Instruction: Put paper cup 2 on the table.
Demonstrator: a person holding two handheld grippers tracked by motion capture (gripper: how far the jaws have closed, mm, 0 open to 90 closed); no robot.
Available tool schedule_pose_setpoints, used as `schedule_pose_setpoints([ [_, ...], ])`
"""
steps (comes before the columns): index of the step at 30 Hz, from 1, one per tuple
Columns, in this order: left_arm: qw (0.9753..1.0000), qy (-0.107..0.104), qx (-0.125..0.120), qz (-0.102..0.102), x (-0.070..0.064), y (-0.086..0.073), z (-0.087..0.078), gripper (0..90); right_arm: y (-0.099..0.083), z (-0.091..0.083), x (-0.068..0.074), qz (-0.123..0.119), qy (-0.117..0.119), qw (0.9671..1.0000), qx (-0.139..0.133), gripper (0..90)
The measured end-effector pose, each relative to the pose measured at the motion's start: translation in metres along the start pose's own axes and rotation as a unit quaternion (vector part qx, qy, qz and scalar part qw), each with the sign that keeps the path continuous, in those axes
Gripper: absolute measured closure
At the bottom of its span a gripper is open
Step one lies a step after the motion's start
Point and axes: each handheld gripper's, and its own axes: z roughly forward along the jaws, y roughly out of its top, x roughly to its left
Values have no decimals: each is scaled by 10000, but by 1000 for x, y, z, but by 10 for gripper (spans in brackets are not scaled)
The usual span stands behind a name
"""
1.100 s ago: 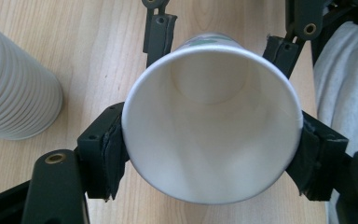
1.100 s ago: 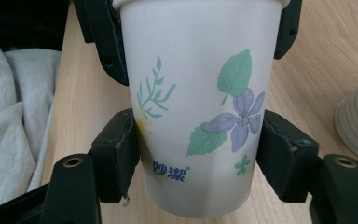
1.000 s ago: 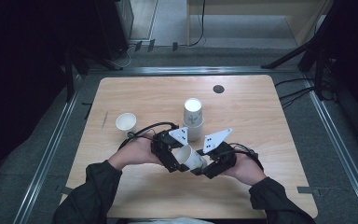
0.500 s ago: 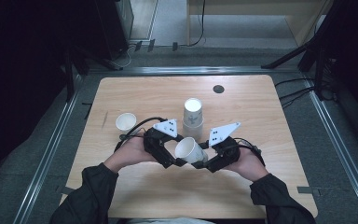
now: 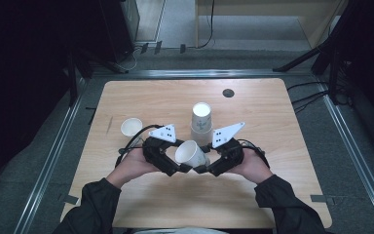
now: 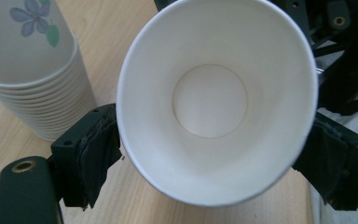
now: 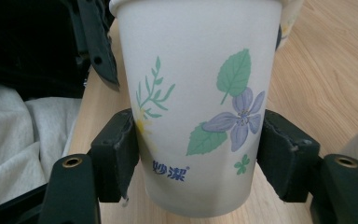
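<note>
A white paper cup (image 5: 191,153) with a flower print is held above the table between both grippers, tilted with its mouth up and to the left. In the left gripper view the cup's open mouth (image 6: 214,98) faces the camera. My left gripper (image 5: 176,165) is shut on it just behind the rim, one pad (image 6: 93,149) on each side. In the right gripper view the printed wall of the cup (image 7: 198,102) stands upright. My right gripper (image 5: 203,165) is shut on its lower part, and its pads (image 7: 284,154) press both sides.
A stack of the same cups (image 5: 200,123) stands mouth down just behind the grippers, also seen as the stack (image 6: 28,70) in the left gripper view. A single cup (image 5: 131,127) stands at the left. A black disc (image 5: 228,92) lies at the back of the wooden table (image 5: 272,122).
The cup has turned between the grippers, from lying low and half hidden to showing its open mouth up and left. Both hands have shifted slightly apart.
</note>
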Motion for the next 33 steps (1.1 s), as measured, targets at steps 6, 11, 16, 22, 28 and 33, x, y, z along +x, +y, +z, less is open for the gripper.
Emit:
schedule_pose_setpoints([
  [6, 9996, 5, -241, -167, -2, -4, -4, 134, 5, 6, -2, 0, 167, 9999, -17, 343],
  [11, 9989, -17, -405, -246, -2, -5, -7, 142, 7, 11, -3, 33, 339, 9994, -21, 343],
  [16, 9983, -81, -530, -244, -2, -5, -5, 156, 8, 13, -2, 62, 359, 9993, -25, 343],
  [22, 9978, -61, -604, -257, -2, -6, -7, 234, 8, 13, -2, 97, 387, 9992, -42, 346],
  [28, 9984, -12, -527, -191, -3, -5, -6, 251, 8, 13, -2, 39, 362, 9993, -7, 348],
  [33, 9986, -32, -470, -233, -3, -4, -6, 256, 8, 14, -2, 45, 372, 9993, 43, 347],
])
